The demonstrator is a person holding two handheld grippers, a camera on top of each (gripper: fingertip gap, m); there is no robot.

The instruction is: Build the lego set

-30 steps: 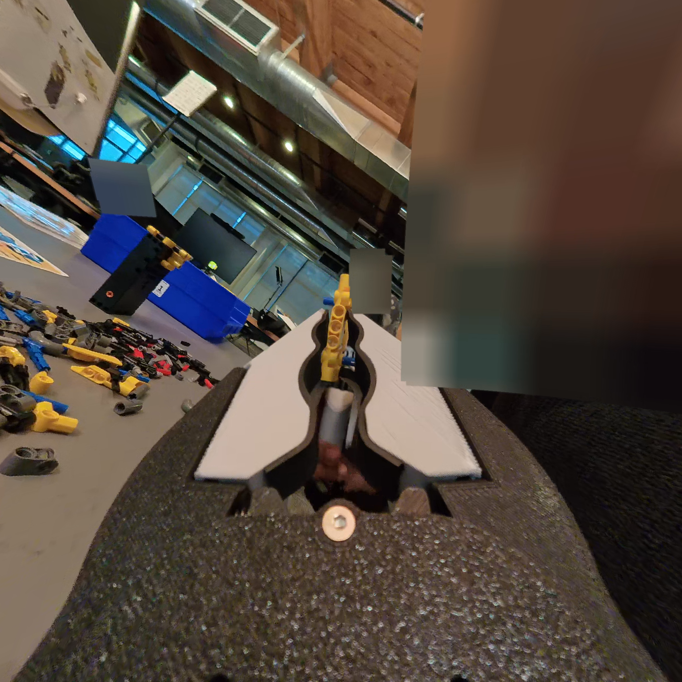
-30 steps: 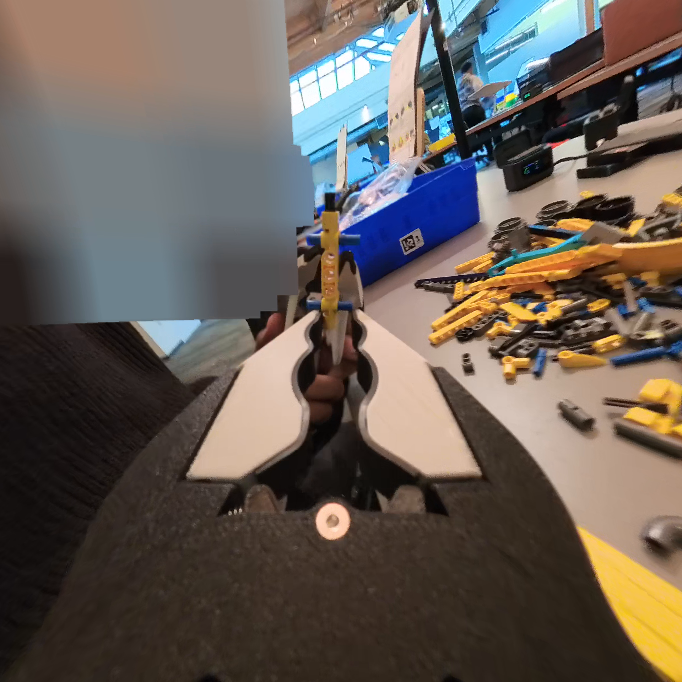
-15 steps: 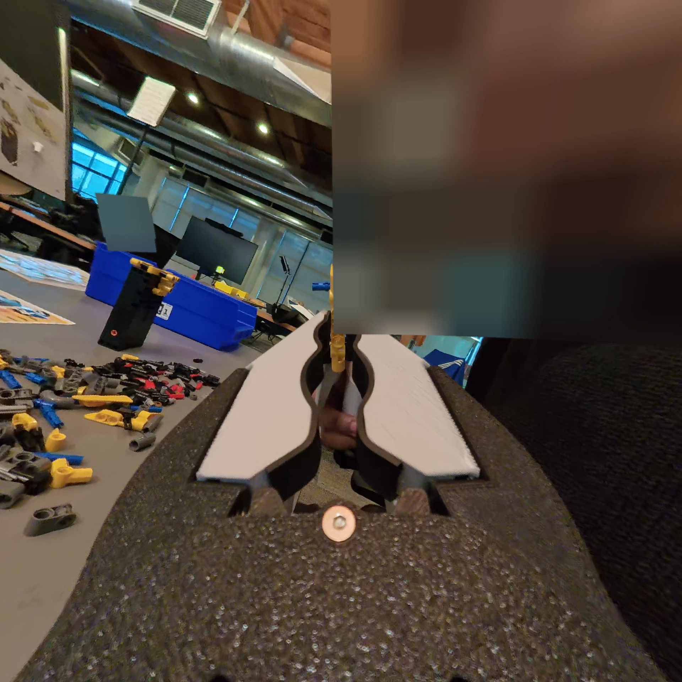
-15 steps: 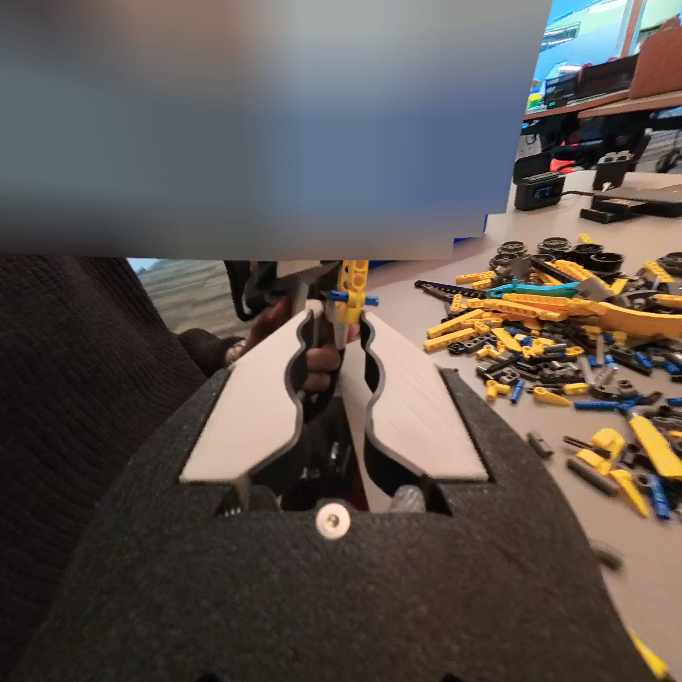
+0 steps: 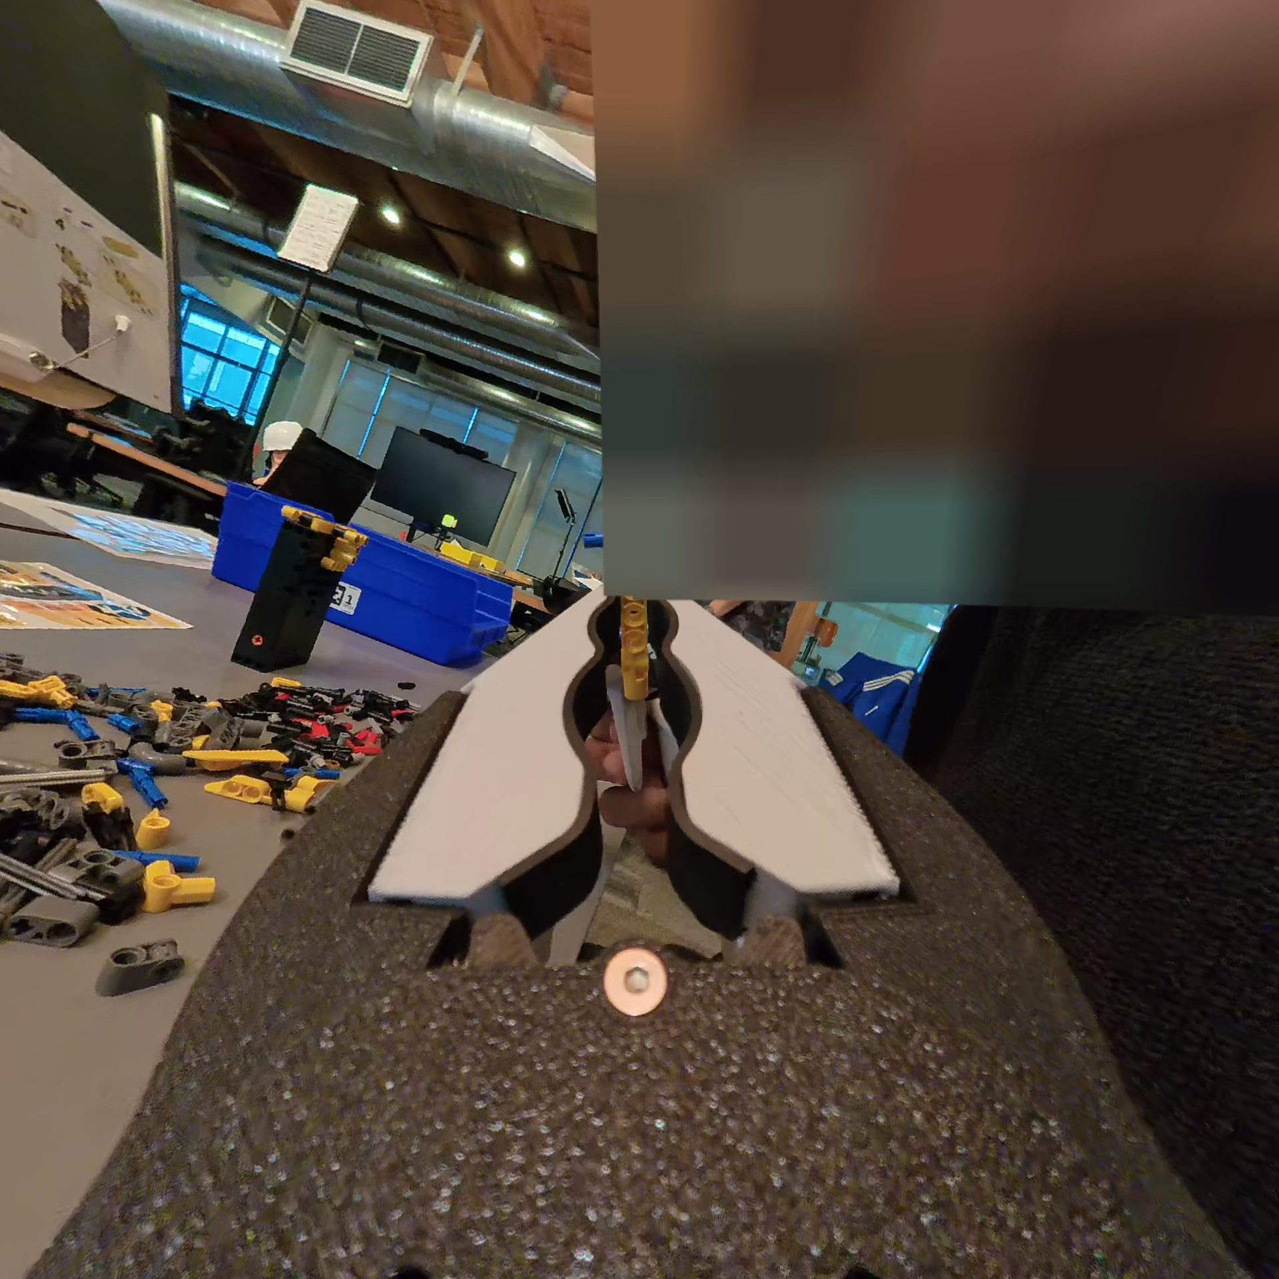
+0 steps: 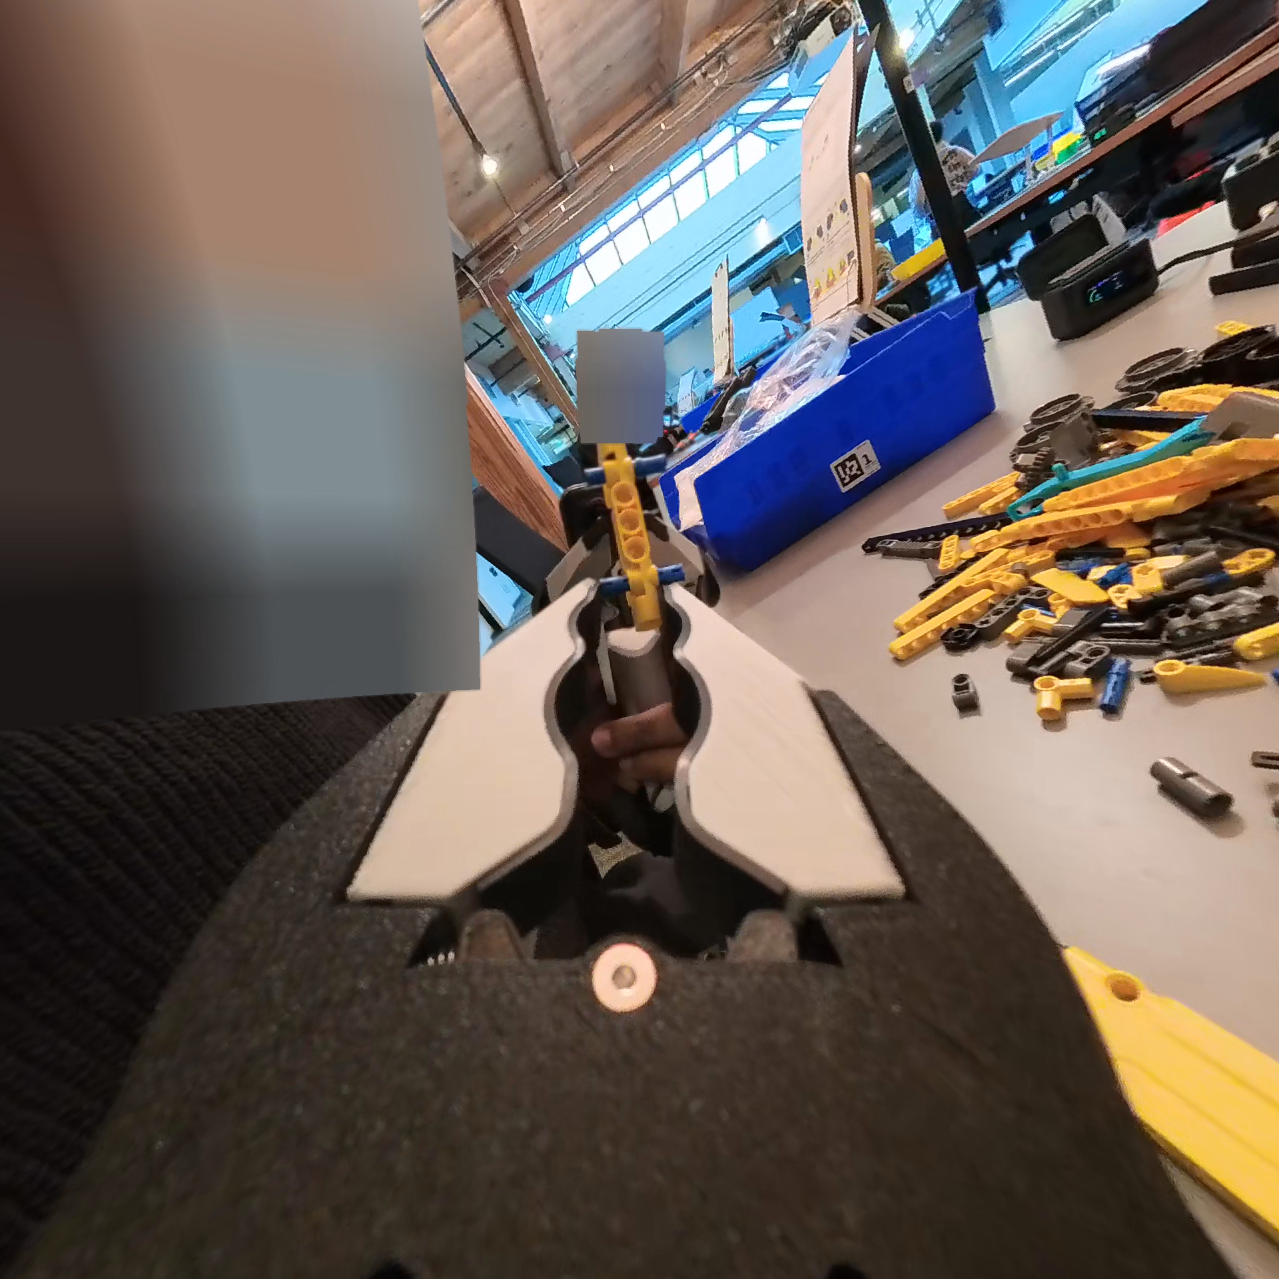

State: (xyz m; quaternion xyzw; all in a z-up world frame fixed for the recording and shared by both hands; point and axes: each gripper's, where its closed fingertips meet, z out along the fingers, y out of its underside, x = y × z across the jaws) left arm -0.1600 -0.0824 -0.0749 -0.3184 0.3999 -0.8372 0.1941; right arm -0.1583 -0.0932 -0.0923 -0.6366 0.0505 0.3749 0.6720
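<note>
A yellow holed beam (image 6: 626, 526) with short blue pins (image 6: 666, 573) through it stands up between the tips of my right gripper (image 6: 637, 602), whose jaws are closed on its lower end. The same beam (image 5: 633, 650) sits between the tips of my left gripper (image 5: 635, 612), also closed on it; a blurred patch hides its top. The two grippers face each other in the air before a person's dark sweater (image 6: 138, 830). Through each gap I see the other gripper's grey finger (image 6: 640, 668) and a hand (image 5: 623, 768).
A grey table (image 6: 934, 761) holds a pile of yellow, black and blue parts (image 6: 1107, 554), a blue bin (image 6: 865, 457), a black device (image 6: 1086, 284) and a yellow panel (image 6: 1176, 1080). The left wrist view shows more parts (image 5: 138, 747), a black block (image 5: 291, 595), a bin (image 5: 415, 595). My left and right fingertips are right by each other.
Both grippers stay closed on the beam. The pair swung and tilted: the right view dipped toward the table half a second ago and is back up, with more of the beam showing.
</note>
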